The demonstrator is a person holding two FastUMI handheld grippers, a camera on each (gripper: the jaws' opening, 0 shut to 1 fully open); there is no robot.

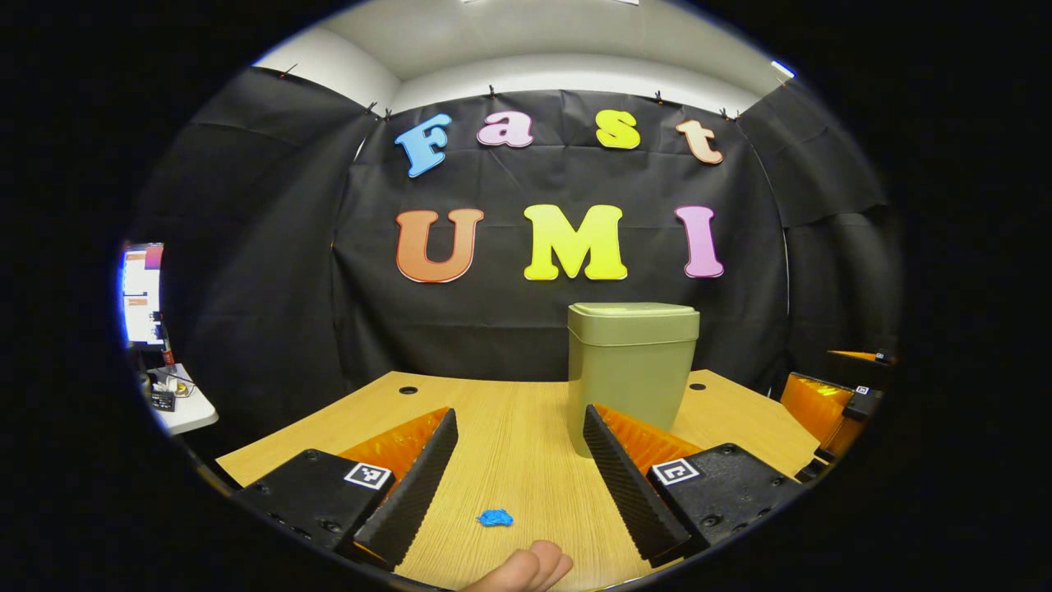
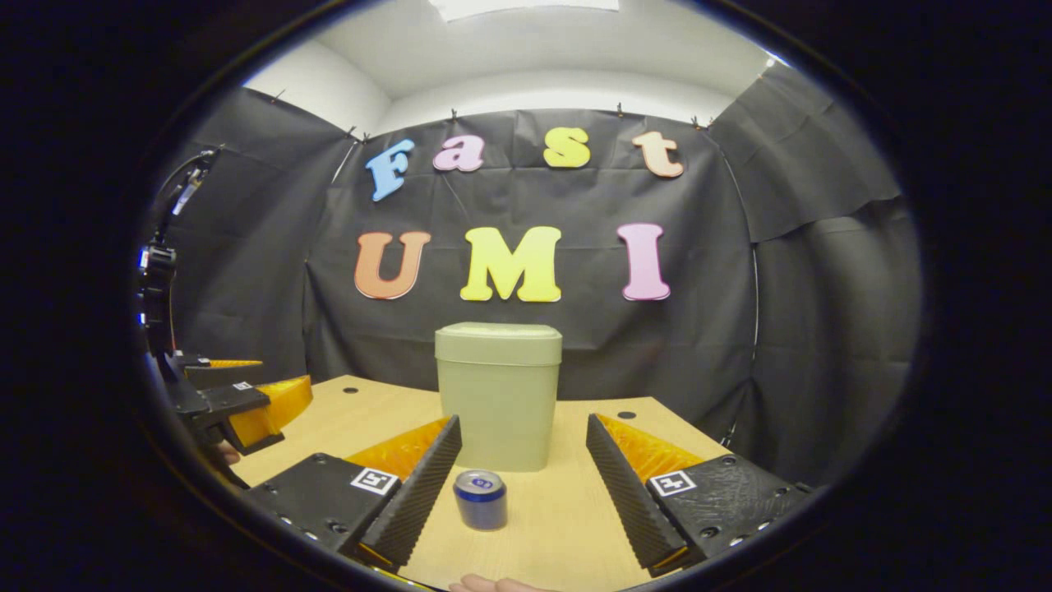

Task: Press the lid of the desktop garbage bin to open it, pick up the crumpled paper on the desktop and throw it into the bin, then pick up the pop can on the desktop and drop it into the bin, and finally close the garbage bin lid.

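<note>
1. In the left gripper view, the left gripper (image 1: pixel 519 469) is held above the wooden desktop (image 1: pixel 518 427), its 2 fingers spread wide with nothing between them.
2. The green garbage bin (image 1: pixel 631 370) is seen upright toward the back of the desktop, right of centre, with its lid (image 1: pixel 633 322) shut. The bin's lower part is partly covered by the left gripper's right-hand finger (image 1: pixel 629 485).
3. A small crumpled blue paper (image 1: pixel 495 518) is seen lying on the desktop near the front edge, below the gap between the fingers and apart from both.
4. A fingertip of a hand (image 1: pixel 530 569) is seen at the bottom edge of the left gripper view, just beside the paper.
5. The right gripper (image 1: pixel 830 403) is seen at the right edge of that view, over the desktop's right side; its state cannot be told there.
6. In the right gripper view, the right gripper (image 2: pixel 522 485) is held released, with the 2 fingers well apart and gripping nothing.
7. A pop can (image 2: pixel 481 498) is seen standing upright on the desktop (image 2: pixel 567 510) between the fingers, nearer the left-hand one, touching neither.
8. The bin (image 2: pixel 498 395) stands just behind the can, lid (image 2: pixel 498 343) closed.
9. The left gripper (image 2: pixel 238 403) is seen at the left edge of that view, above the desktop.
</note>
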